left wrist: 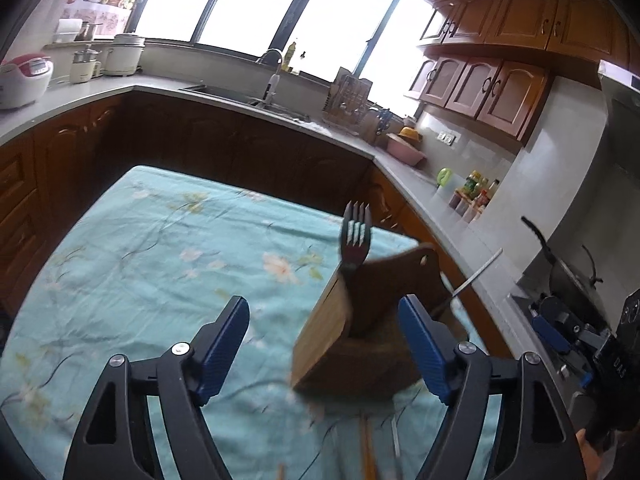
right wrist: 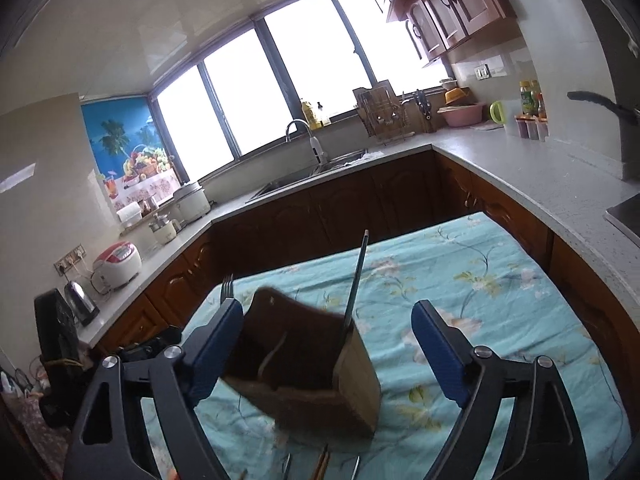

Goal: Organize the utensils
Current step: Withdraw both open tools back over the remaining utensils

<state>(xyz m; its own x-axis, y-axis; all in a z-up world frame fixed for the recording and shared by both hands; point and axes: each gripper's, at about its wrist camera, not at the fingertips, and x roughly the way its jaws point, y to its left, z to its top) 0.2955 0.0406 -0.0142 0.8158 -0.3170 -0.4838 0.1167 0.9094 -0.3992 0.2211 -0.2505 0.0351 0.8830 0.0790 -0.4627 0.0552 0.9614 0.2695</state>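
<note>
A wooden utensil holder point(left wrist: 340, 344) stands on the floral teal tablecloth point(left wrist: 140, 248); it also shows in the right wrist view point(right wrist: 320, 372). A fork point(left wrist: 355, 236) stands in it, tines up, and a thin utensil handle point(left wrist: 476, 276) leans out its right side. In the right wrist view the fork point(right wrist: 226, 286) shows behind the left finger and a long thin utensil point(right wrist: 357, 276) sticks up from the holder. My left gripper point(left wrist: 324, 340) is open and empty, its fingers either side of the holder. My right gripper point(right wrist: 328, 344) is open and empty. Loose utensil ends point(right wrist: 320, 464) lie in front of the holder.
Kitchen counters point(right wrist: 500, 160) wrap round the table on three sides, with a sink point(left wrist: 224, 94), a rice cooker point(left wrist: 24, 80), a dish rack point(left wrist: 348, 100) and bottles point(left wrist: 476, 192). The right gripper point(left wrist: 576, 332) shows at the right edge of the left wrist view.
</note>
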